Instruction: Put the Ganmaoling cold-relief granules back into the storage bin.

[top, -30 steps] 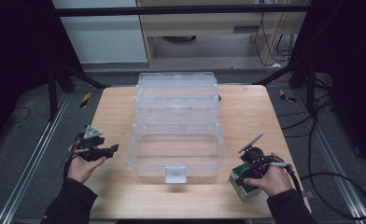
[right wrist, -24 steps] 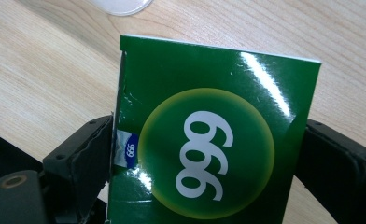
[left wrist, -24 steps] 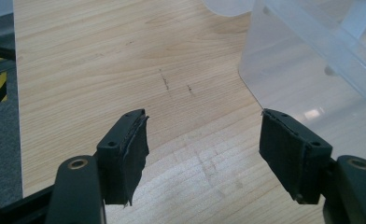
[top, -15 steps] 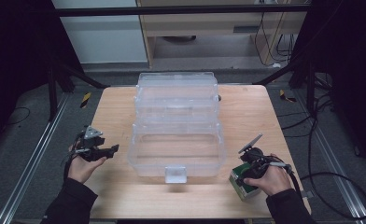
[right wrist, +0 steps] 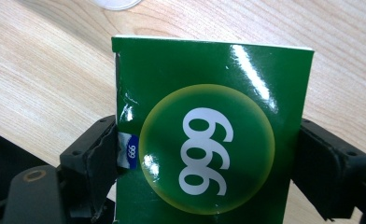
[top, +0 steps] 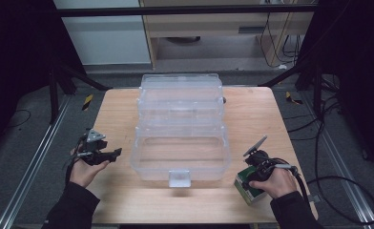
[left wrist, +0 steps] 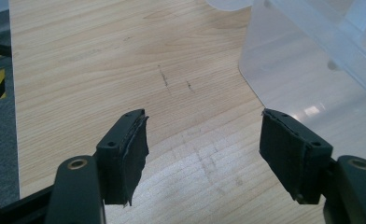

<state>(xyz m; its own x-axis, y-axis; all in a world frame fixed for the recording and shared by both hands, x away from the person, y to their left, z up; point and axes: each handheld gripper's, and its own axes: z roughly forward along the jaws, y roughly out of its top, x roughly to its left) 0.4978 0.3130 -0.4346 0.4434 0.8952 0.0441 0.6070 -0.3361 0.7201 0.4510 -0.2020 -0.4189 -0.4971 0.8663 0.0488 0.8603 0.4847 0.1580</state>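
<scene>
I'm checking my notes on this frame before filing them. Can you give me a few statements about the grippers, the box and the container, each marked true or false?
1. The right gripper has its jaws against both sides of the green box. True.
2. The left gripper holds a green box. False: its jaws stand open over bare table.
3. The clear plastic container stands open at the middle of the table. True.
4. The green box lies inside the container. False: it is on the table at the container's right, near the front edge.
</scene>
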